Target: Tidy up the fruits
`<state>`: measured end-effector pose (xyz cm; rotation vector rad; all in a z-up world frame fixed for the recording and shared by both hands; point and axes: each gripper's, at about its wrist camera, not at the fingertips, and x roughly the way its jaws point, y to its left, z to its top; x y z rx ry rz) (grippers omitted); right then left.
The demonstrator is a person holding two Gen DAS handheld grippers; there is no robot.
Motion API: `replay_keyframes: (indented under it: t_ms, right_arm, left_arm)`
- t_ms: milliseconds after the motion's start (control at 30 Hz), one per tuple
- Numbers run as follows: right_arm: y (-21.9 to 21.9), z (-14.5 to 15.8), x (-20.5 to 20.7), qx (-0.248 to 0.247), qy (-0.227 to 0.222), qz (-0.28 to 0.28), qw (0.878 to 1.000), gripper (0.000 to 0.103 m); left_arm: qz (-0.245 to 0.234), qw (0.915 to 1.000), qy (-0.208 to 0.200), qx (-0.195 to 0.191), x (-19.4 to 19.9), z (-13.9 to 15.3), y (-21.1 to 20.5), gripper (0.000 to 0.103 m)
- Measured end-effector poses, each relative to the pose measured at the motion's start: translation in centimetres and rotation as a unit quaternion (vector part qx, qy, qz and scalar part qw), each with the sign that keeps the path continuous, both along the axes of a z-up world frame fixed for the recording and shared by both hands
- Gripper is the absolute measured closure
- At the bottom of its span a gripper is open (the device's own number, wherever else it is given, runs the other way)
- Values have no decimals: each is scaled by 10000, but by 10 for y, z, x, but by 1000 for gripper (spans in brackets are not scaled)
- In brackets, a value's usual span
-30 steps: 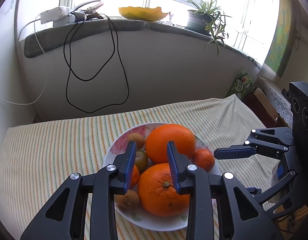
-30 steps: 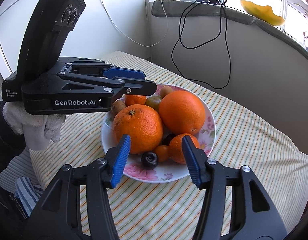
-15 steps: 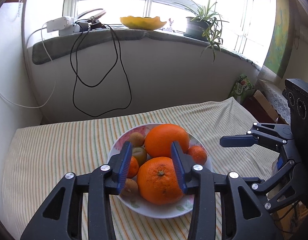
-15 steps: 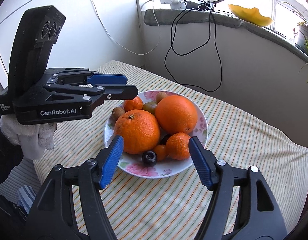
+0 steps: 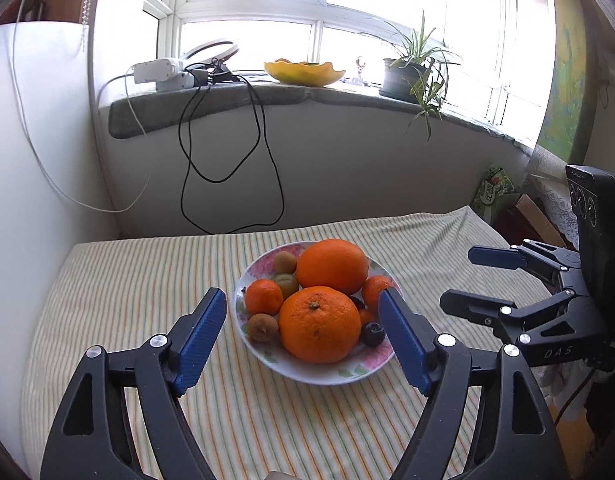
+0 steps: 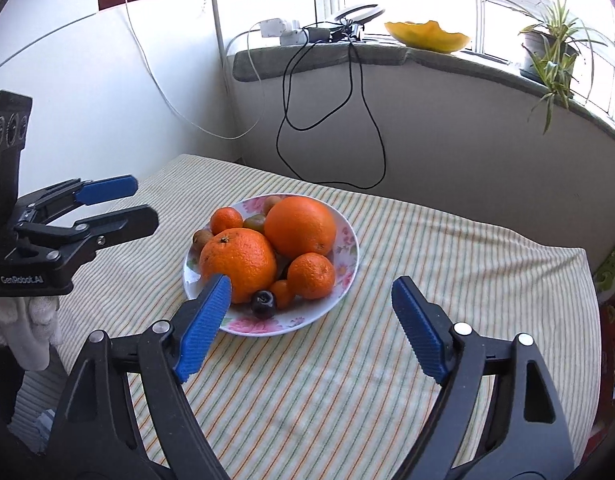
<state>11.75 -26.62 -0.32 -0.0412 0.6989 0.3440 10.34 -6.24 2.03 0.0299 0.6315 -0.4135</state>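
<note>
Plate [image 5: 347, 374] of fruit on striped surface [image 5: 147, 280]; left claw [image 5: 303, 338] and right claw [image 6: 311, 328] near plate, both empty, opening.

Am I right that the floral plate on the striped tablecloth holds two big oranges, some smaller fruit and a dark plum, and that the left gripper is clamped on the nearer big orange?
Not quite: the left gripper holds nothing. In the left wrist view its jaws are opening, clear of the nearer big orange. The floral plate, striped tablecloth, farther orange and dark plum are as you say.
</note>
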Motion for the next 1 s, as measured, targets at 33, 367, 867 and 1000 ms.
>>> replay_keyframes:
  t_ms: [33,367,867,1000]
  right_arm:
    - [-3,1,-3,36,-40,-74,10000,11]
    - [-27,7,-30,172,-315,-771,9964,3]
    - [-22,8,-42,164,-345,-763,9963,3]
    - [-20,8,-43,104,-363,-753,9964,3]
  left_arm:
    - [47,10000,-34,6,-5,1,1,24]
    - [384,9992,-80,64,-30,0,3,23]
    - [519,9986,0,132,-43,-9,3,23]
    - [539,9985,-16,127,-45,-9,2,23]
